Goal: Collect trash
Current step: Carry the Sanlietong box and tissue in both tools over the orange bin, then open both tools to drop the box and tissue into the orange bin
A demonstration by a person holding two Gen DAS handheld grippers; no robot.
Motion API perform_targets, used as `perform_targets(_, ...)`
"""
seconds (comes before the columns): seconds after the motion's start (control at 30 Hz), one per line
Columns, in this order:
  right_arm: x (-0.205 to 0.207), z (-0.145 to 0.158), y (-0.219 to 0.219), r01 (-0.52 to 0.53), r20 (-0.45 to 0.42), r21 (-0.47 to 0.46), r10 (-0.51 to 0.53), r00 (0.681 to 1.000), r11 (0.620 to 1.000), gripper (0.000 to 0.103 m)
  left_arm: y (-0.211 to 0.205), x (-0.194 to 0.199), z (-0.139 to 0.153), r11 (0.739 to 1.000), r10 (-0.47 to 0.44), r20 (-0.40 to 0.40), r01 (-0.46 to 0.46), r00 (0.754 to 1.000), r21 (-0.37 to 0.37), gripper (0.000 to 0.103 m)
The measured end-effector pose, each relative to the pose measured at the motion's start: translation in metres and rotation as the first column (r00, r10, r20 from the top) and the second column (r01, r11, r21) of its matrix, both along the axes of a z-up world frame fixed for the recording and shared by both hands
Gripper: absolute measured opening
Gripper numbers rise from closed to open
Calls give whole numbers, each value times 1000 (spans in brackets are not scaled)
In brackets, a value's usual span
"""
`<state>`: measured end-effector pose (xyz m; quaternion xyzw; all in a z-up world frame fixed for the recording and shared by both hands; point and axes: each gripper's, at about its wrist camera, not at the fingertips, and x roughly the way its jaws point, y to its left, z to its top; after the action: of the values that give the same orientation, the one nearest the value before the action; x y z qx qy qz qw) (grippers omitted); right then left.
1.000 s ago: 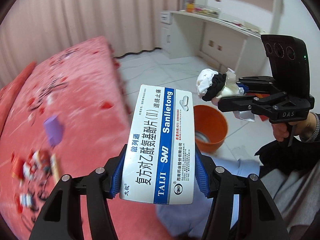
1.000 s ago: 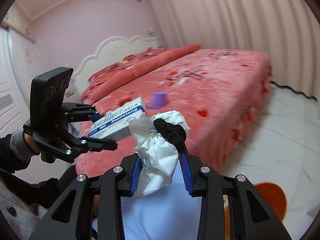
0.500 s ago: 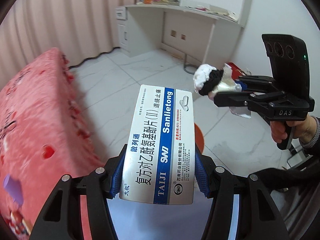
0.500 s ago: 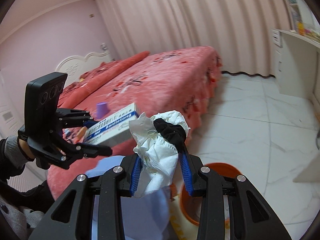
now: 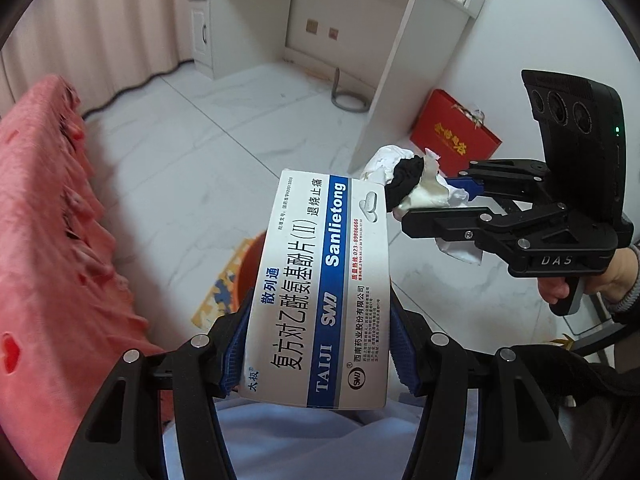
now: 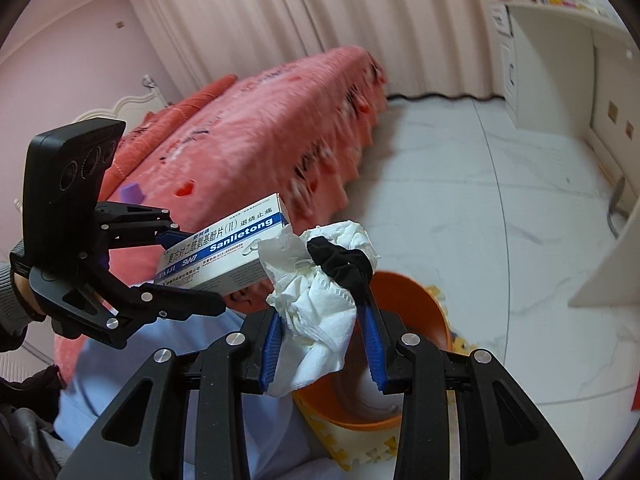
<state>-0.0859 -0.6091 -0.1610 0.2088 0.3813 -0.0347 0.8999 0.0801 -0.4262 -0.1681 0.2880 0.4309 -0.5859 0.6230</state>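
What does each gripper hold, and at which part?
Left gripper clamps the medicine box by its long side edges, near one end. Right gripper clamps crumpled tissue and black fabric together.

The medicine box [image 5: 320, 292] hides most of the orange bin [image 5: 250, 268] in the left wrist view — only a sliver of rim shows beside it. In the right wrist view the crumpled tissue [image 6: 320, 300] and a blue fingertip [image 6: 370, 332] cover the bin's near wall. The bedspread [image 6: 280, 148] fringe is smeared by motion blur. The small print on the box cannot be read there. The desk [image 6: 560, 40] runs off the frame — its top is cut.
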Motion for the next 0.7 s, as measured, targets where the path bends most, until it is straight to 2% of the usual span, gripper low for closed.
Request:
perform_targets(0.2, 5, -43, -12, 34, -75, 48, -30, 997, 998, 36, -17, 2, -32, 998, -2, -41, 5, 999, 70, 61)
perform_targets(0.37, 10, -73, -15, 46, -136, 79, -35, 990, 996, 37, -27, 5, -44, 995, 3, -65, 4, 998, 104, 61)
perform_targets(0.53, 14, -86, -16, 56, -156, 91, -42, 987, 994, 37, -35, 6, -51, 993, 3, -75, 6, 997, 118, 61)
perform_targets(0.6, 17, -88, -17, 60, -160, 94, -45, 986, 994, 41, -36, 6, -55, 993, 3, -78, 7, 997, 121, 61)
perform_targets(0.67, 18, -91, -19, 78, -169, 87, -62, 984, 993, 47, -38, 7, -57, 991, 12, -78, -1, 997, 134, 71)
perform_targets(0.7, 18, -94, -19, 80, -173, 93, -63, 983, 992, 49, -38, 8, -59, 990, 24, -66, -14, 998, 142, 82)
